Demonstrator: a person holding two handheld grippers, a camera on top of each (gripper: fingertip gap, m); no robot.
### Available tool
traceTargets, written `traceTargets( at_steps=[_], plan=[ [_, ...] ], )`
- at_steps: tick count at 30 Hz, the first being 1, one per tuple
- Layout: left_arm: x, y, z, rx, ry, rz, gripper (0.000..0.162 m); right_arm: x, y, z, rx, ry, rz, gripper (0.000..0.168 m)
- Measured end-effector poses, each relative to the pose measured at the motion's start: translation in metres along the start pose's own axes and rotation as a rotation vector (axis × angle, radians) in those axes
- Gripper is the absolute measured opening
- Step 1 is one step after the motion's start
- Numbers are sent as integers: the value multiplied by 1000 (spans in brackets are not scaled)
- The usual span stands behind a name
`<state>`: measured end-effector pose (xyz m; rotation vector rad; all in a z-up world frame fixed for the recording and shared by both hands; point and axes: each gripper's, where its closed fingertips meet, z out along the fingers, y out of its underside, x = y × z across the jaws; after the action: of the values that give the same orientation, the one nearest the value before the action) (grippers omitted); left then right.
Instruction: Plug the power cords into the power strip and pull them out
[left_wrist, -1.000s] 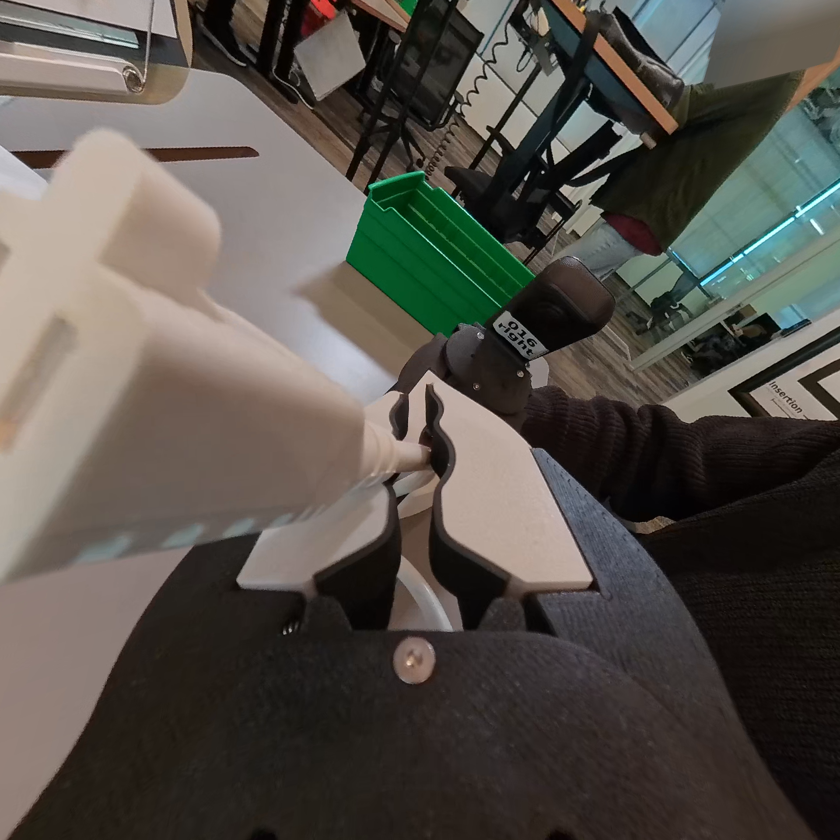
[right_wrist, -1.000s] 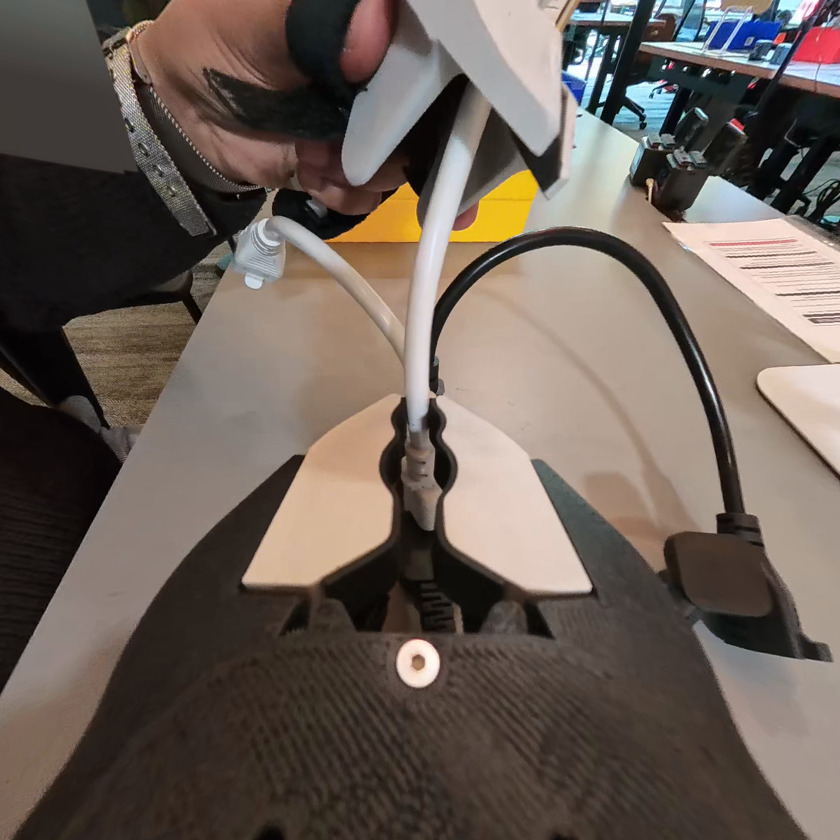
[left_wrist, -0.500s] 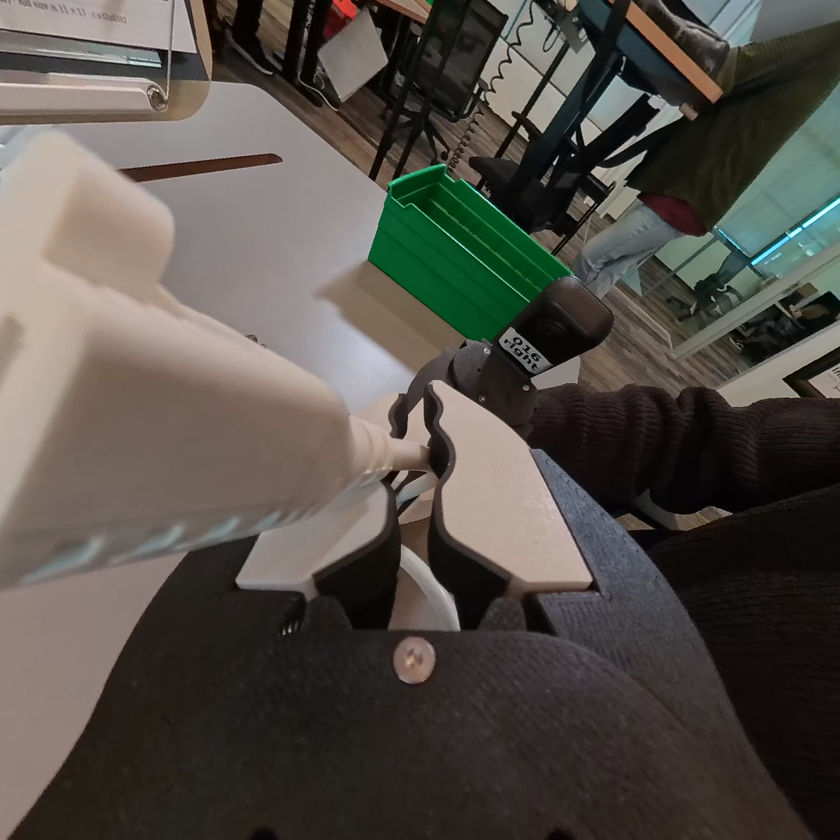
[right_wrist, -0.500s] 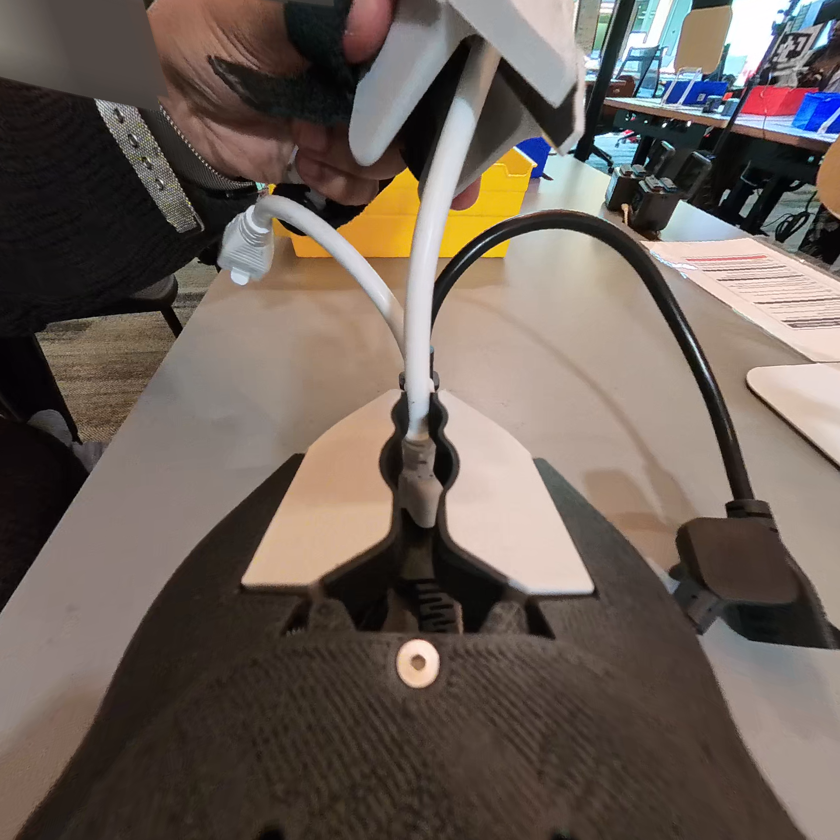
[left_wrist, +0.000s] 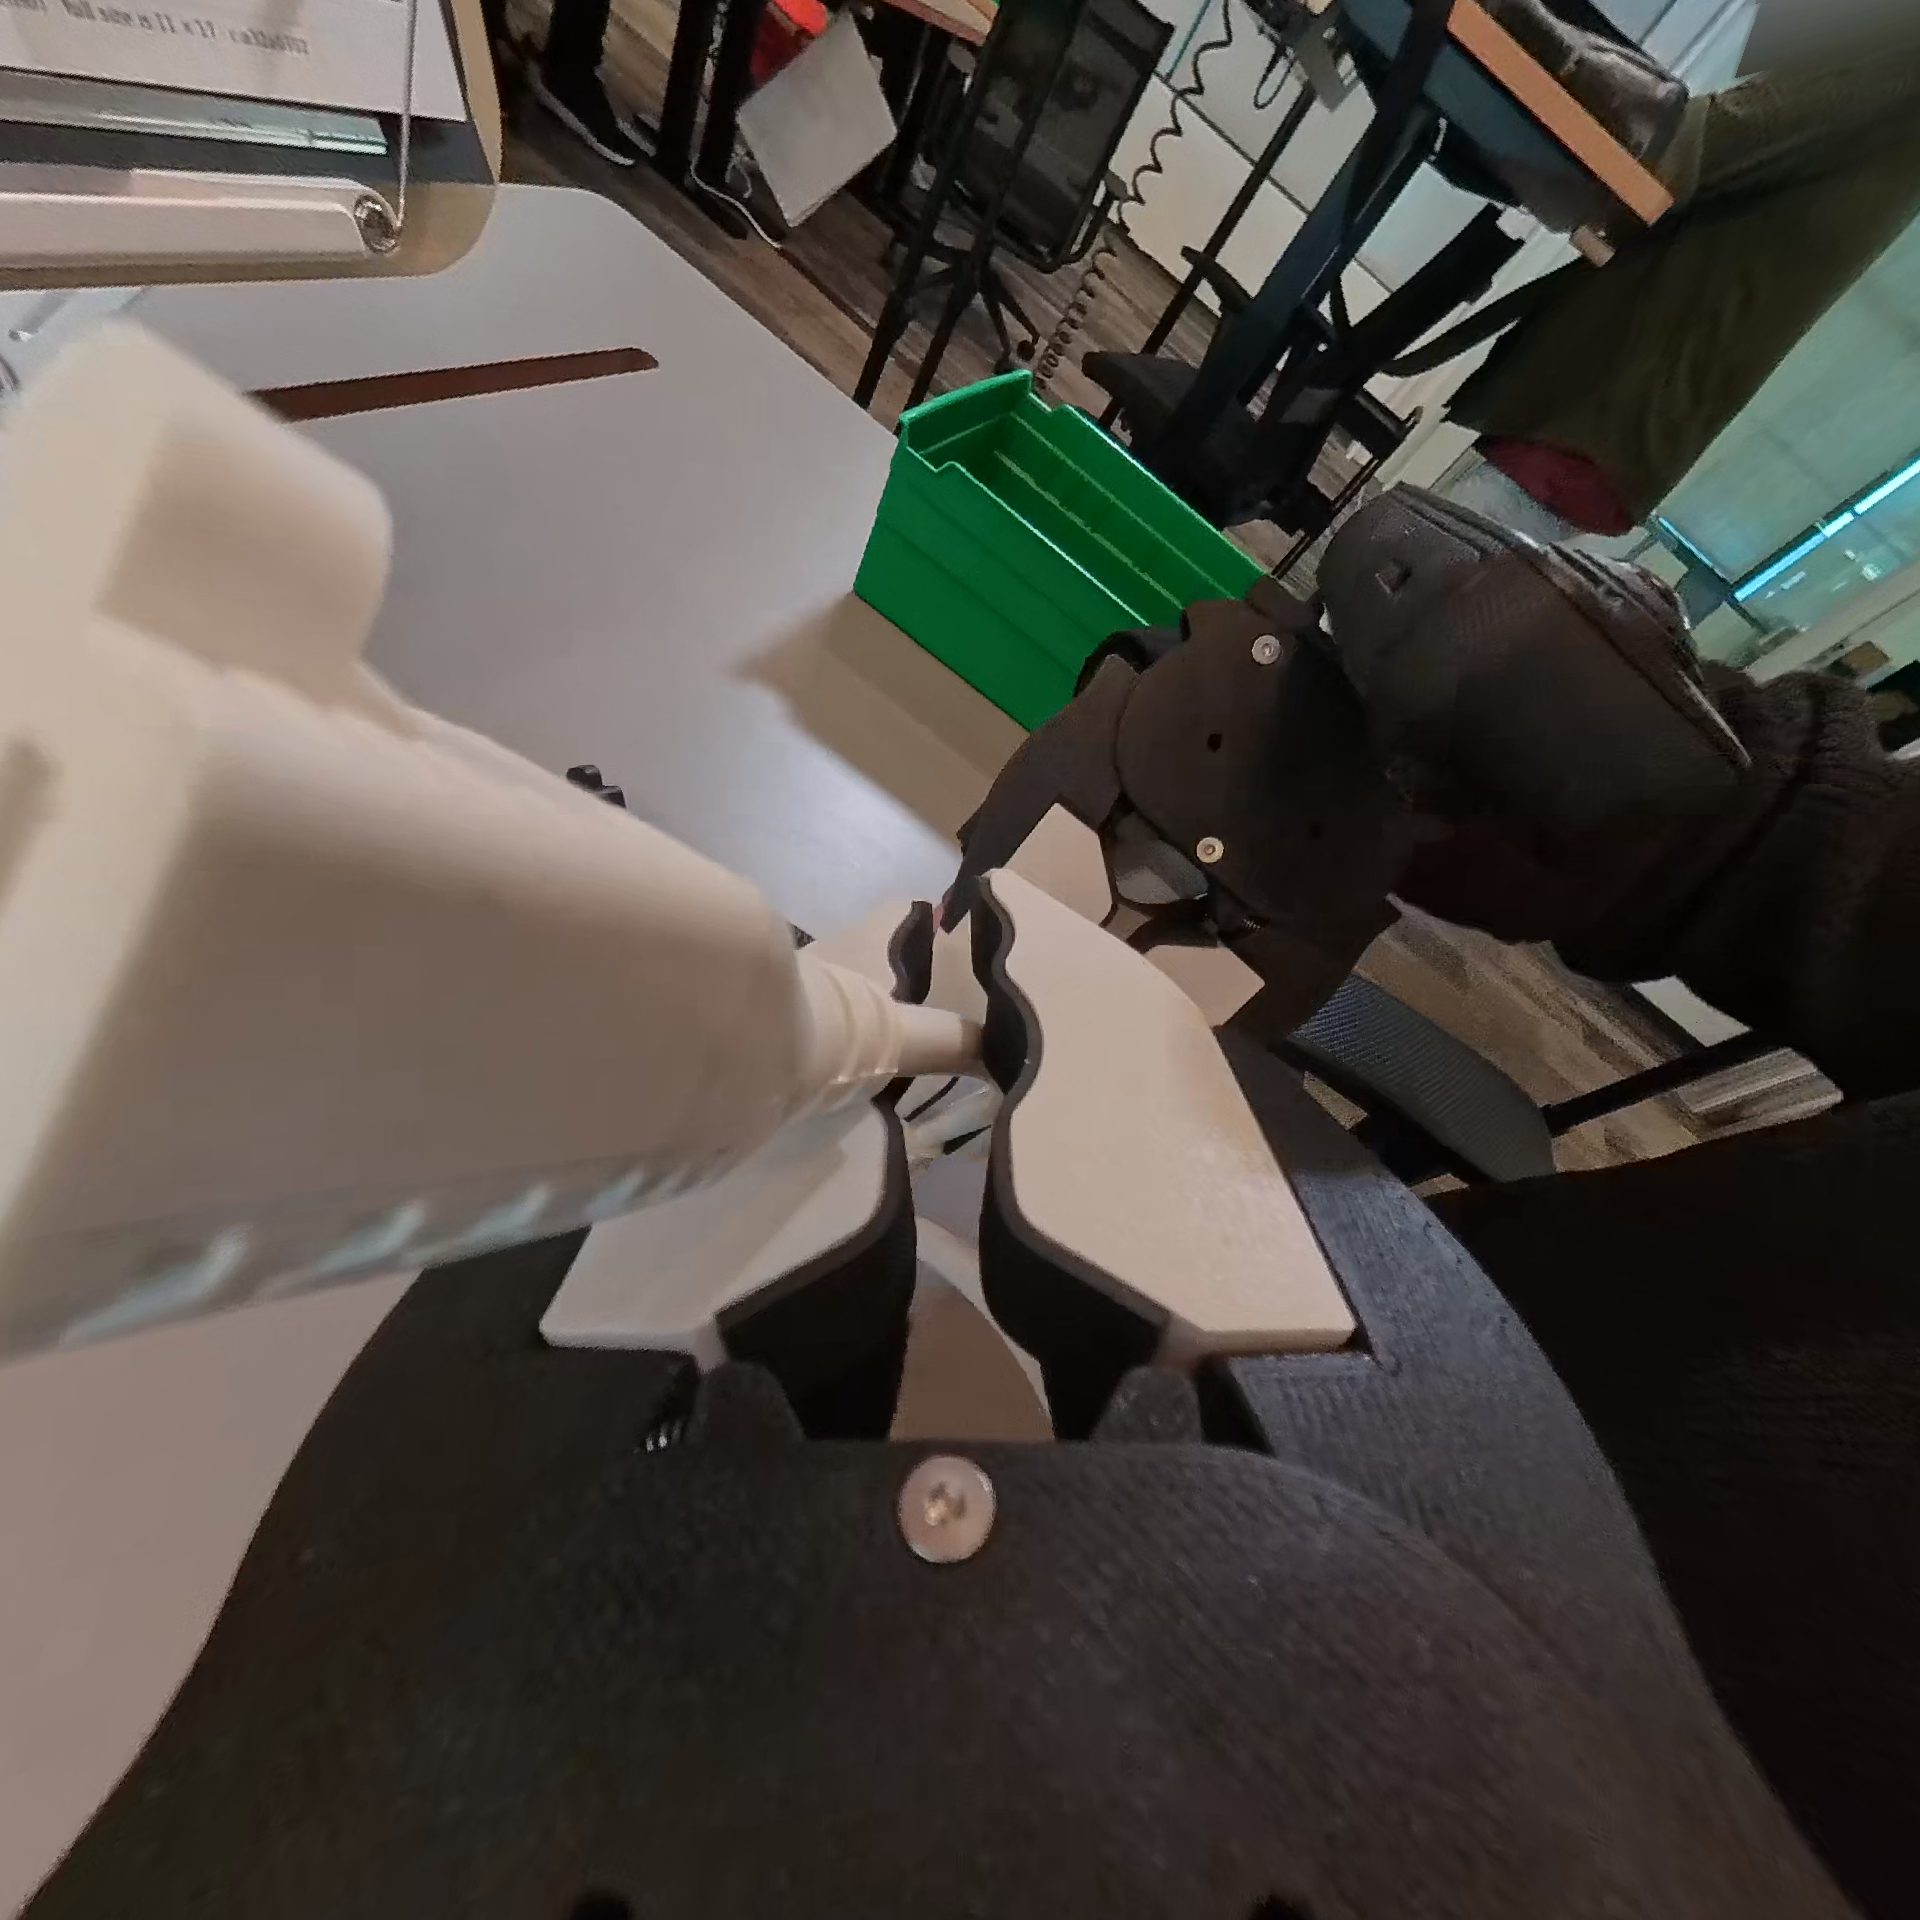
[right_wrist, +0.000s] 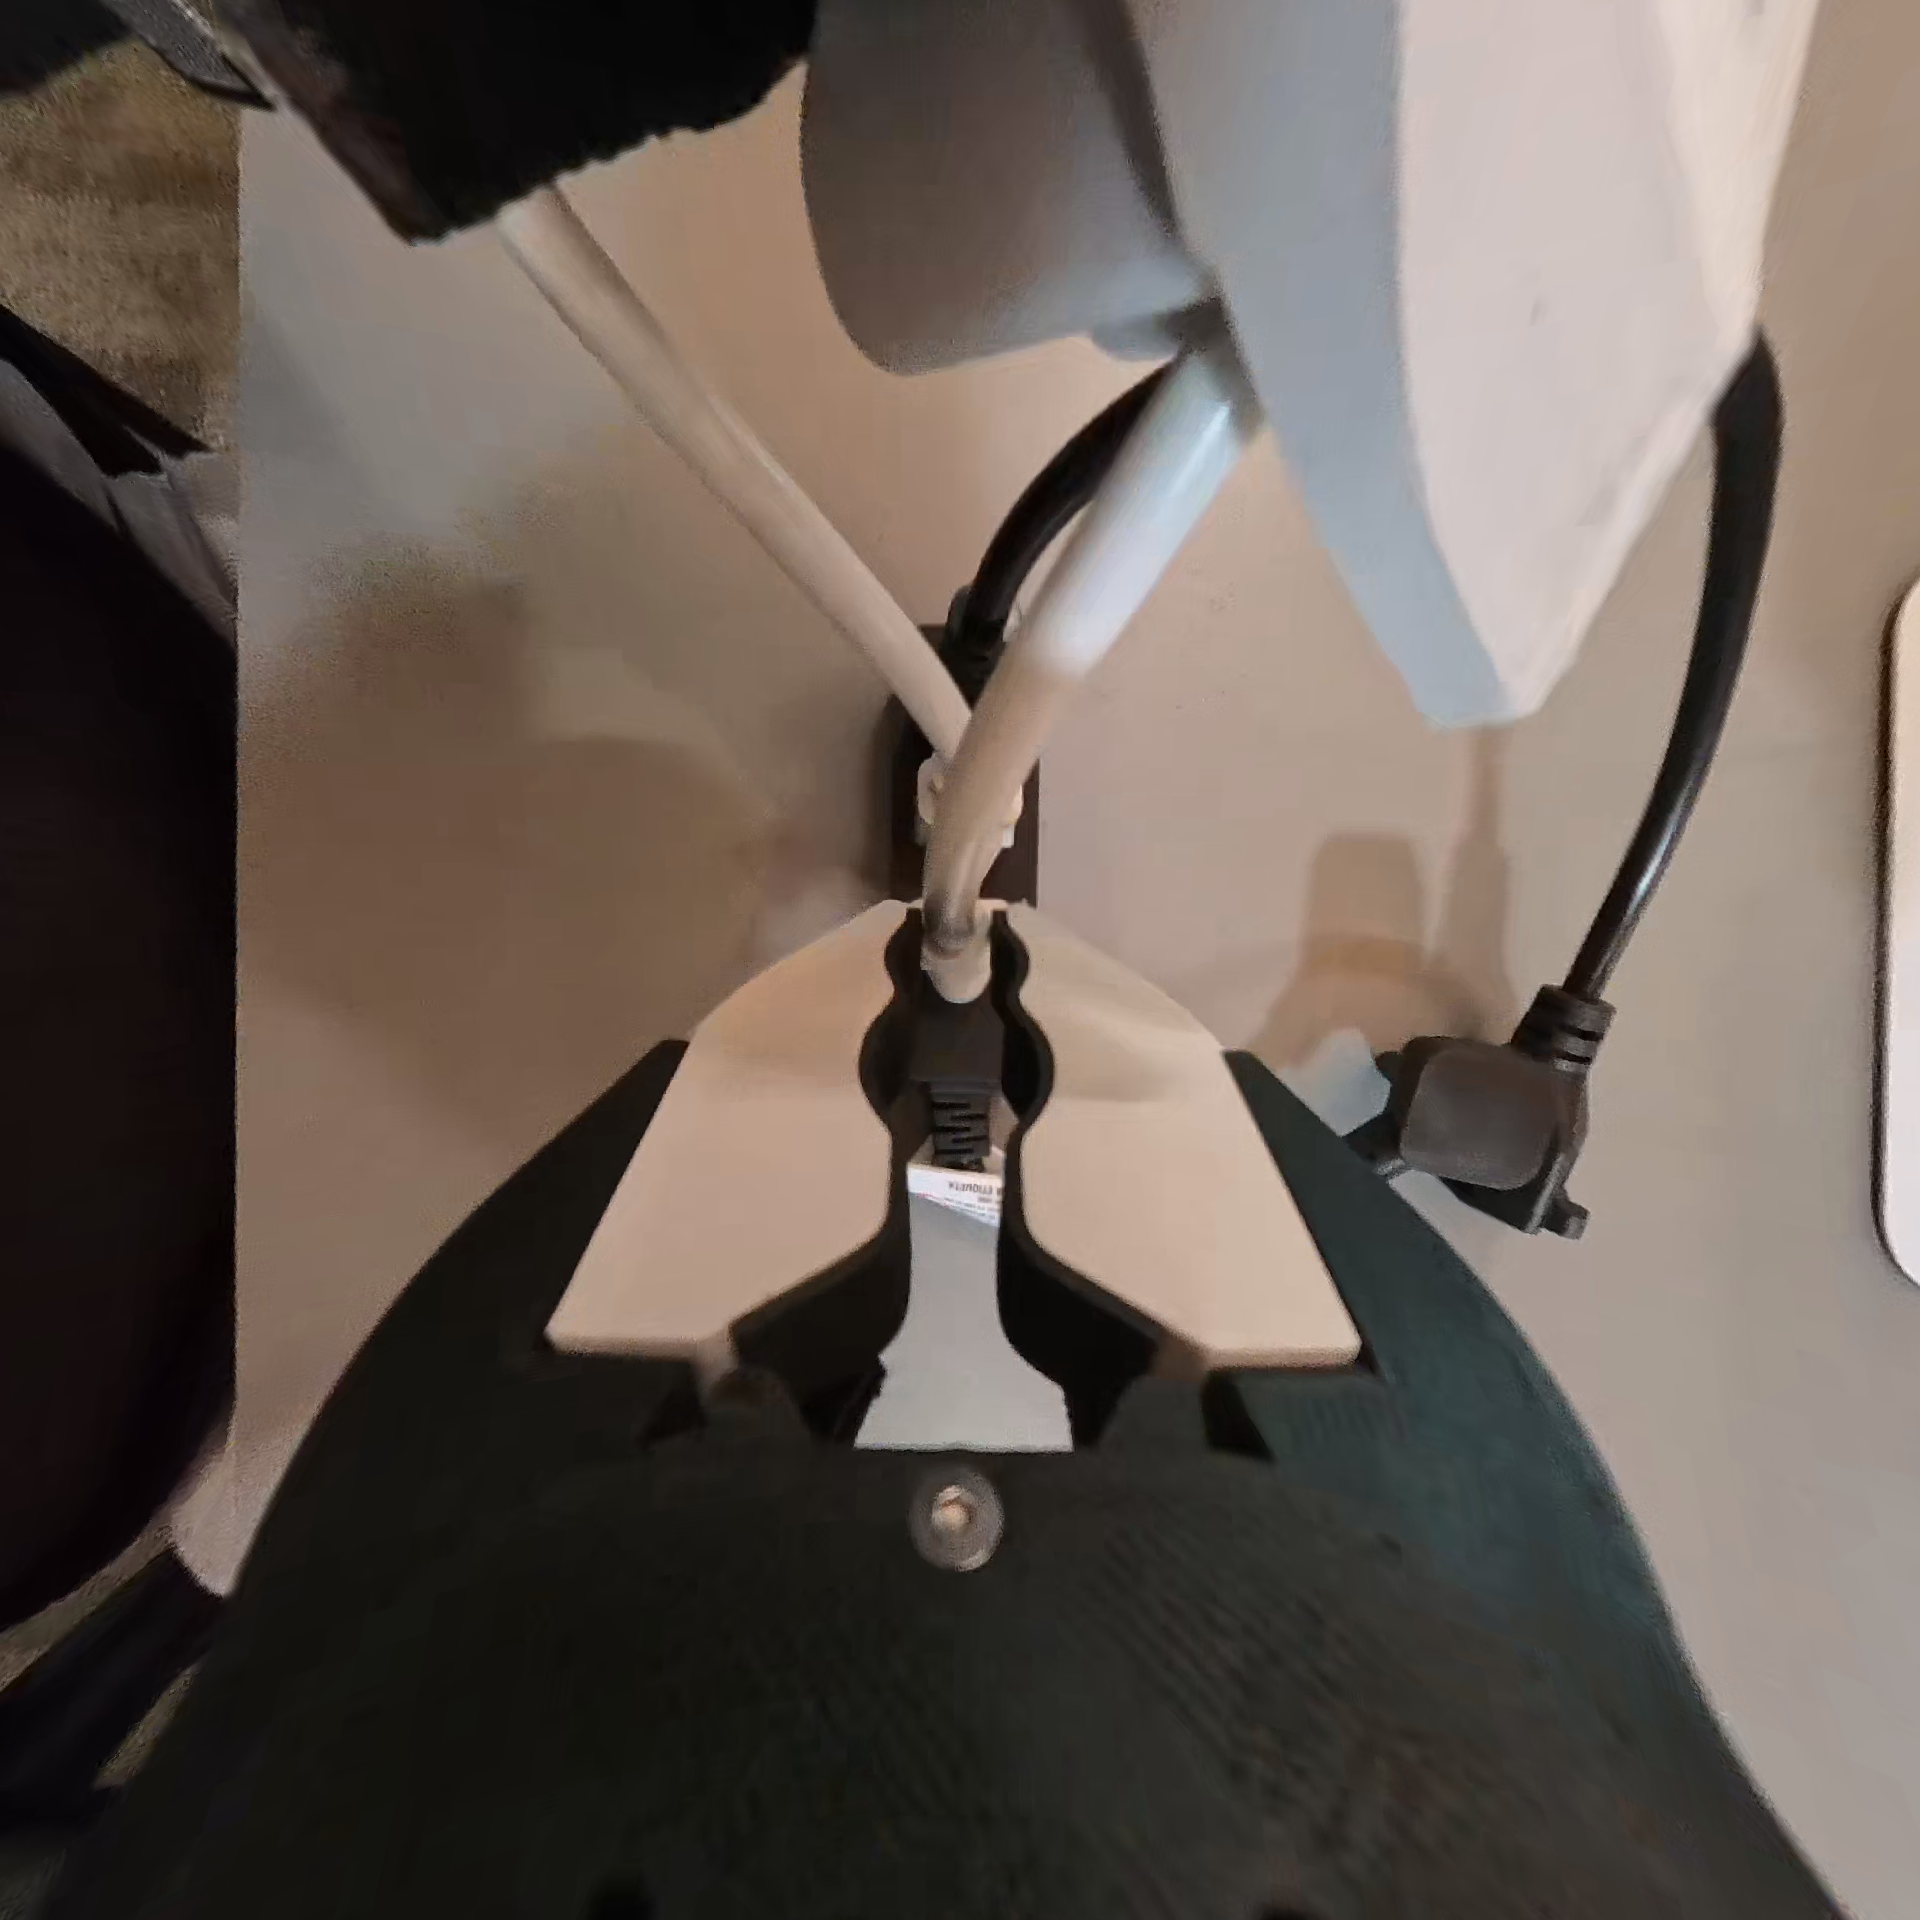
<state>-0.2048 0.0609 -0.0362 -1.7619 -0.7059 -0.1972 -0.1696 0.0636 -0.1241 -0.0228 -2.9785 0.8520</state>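
In the left wrist view my left gripper (left_wrist: 945, 935) is shut on a white cord (left_wrist: 925, 1039) just behind its big white plug (left_wrist: 312, 935), which fills the left side, blurred. The right gripper's black body (left_wrist: 1247, 748) is close beyond, in a gloved hand. In the right wrist view, looking down at the table (right_wrist: 520, 727), my right gripper (right_wrist: 956, 925) is shut on the white cord (right_wrist: 987, 748). The left gripper's pale fingers (right_wrist: 1351, 312) hold the same cord just above. A black cord (right_wrist: 1683, 727) ends in an angled black plug (right_wrist: 1475, 1132) on the table at right.
A second white cord (right_wrist: 727, 416) crosses over a small dark block (right_wrist: 904, 790) on the table. A pale board edge (right_wrist: 1907, 935) lies at far right. A green bin (left_wrist: 997, 582) sits at the table's far edge; a clipboard stand (left_wrist: 208, 156) is top left. Desks and a person stand beyond.
My right gripper has tipped from looking across the table to looking straight down. The left gripper is now closer above it. Both stay shut on the white cord.
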Motion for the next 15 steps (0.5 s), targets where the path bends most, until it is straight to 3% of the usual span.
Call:
traceTargets(
  at_steps=[11, 15],
  plan=[
    [-7, 2, -2, 12, 15, -18, 11, 2, 2, 0, -274, 20, -8, 18],
    [-11, 3, -3, 17, 17, -30, 12, -3, 11, 8, -362, 2, -39, 26]
  ],
)
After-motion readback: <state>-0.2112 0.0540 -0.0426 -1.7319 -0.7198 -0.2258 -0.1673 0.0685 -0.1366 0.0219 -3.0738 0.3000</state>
